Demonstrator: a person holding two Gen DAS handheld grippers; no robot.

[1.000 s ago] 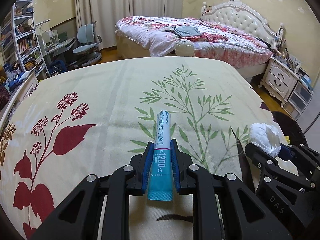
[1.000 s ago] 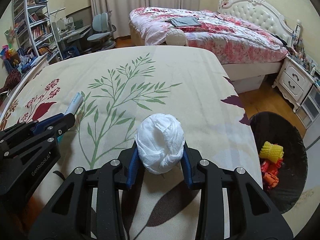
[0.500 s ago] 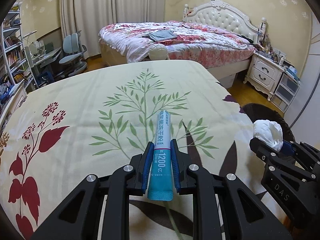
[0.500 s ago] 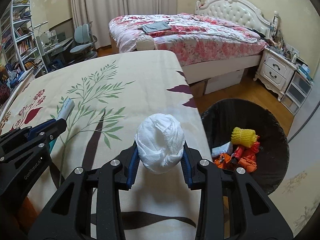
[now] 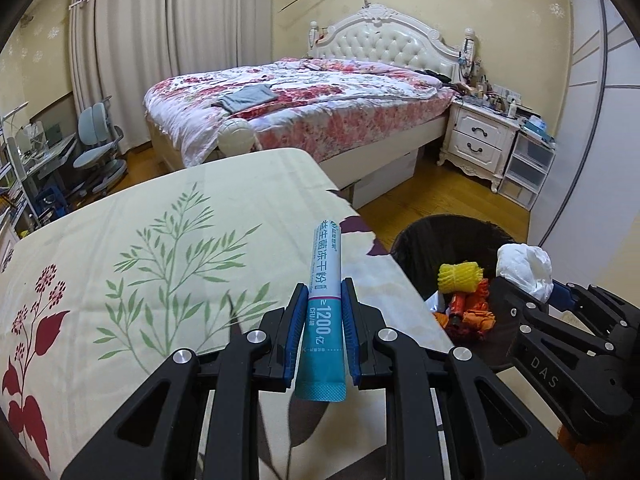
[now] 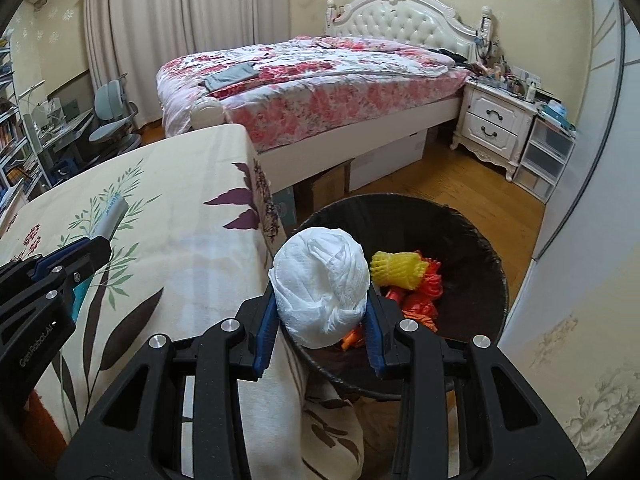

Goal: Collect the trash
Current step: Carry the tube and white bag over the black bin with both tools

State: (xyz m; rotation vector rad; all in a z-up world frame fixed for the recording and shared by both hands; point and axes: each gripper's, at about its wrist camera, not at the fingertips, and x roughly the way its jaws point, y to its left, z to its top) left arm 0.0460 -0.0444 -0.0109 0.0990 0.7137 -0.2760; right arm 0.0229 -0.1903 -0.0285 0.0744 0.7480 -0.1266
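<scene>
My left gripper (image 5: 320,312) is shut on a teal and white sachet (image 5: 325,300), held above the right edge of the leaf-patterned bed cover (image 5: 168,264). My right gripper (image 6: 320,312) is shut on a crumpled white paper ball (image 6: 320,284), which hangs over the near rim of the black trash bin (image 6: 452,232). The bin holds yellow foam netting (image 6: 396,266) and orange wrappers (image 6: 424,292). In the left wrist view the right gripper (image 5: 552,304) with the paper ball (image 5: 524,266) sits over the bin (image 5: 424,244). The left gripper (image 6: 80,256) shows at the left of the right wrist view.
A second bed with a floral quilt (image 5: 304,96) stands behind, with boxes under it. A white nightstand (image 5: 476,140) and plastic drawers (image 5: 528,172) line the right wall. Desk chairs (image 5: 96,144) and shelves sit at the far left. Wooden floor (image 6: 460,184) lies beyond the bin.
Both grippers have swung right across the bed cover toward the bin, each keeping its hold. The bin has come into full view, now under the paper ball.
</scene>
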